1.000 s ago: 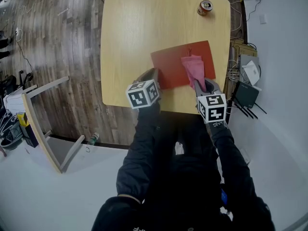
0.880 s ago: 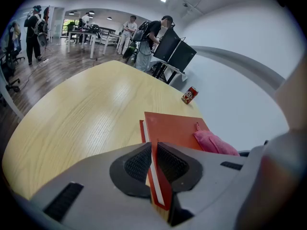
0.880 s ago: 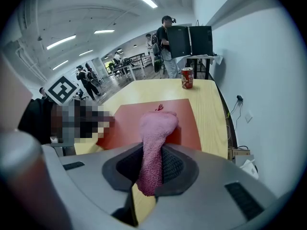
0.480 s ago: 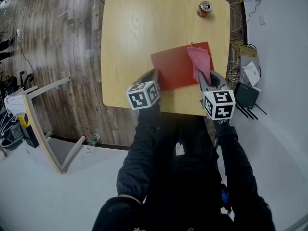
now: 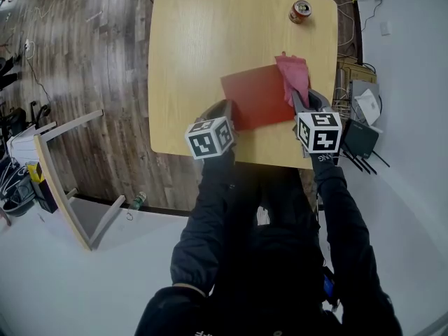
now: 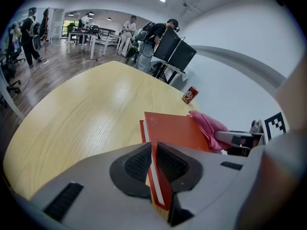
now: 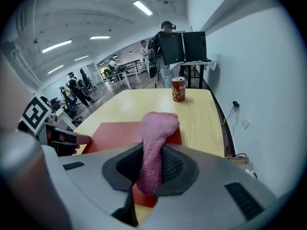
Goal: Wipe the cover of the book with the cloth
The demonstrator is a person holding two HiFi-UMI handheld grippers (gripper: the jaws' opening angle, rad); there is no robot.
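In the head view the red book [image 5: 257,103] lies flat on the wooden table [image 5: 203,40], right of centre in the frame and close to the table's near edge. The left gripper [image 5: 226,112] has its jaws closed on the book's near left corner; its own view shows the cover and pages pinched between the two pads, pinning the book down.

The right gripper [image 5: 299,106] is clamped on a pink cloth [image 5: 293,75], which sticks out ahead of the jaws. The cloth rests along the book's right edge, and its far end reaches past the upper right corner onto the bare table. A drink can [image 5: 299,10] stands well apart in the upper right of the frame.

This looks like the wiping step itself, with the cloth at the right-hand end of a stroke. The next move probably calls for drawing the cloth leftward across the cover, pressed flat, while the left gripper holds the book steady so it does not slide.
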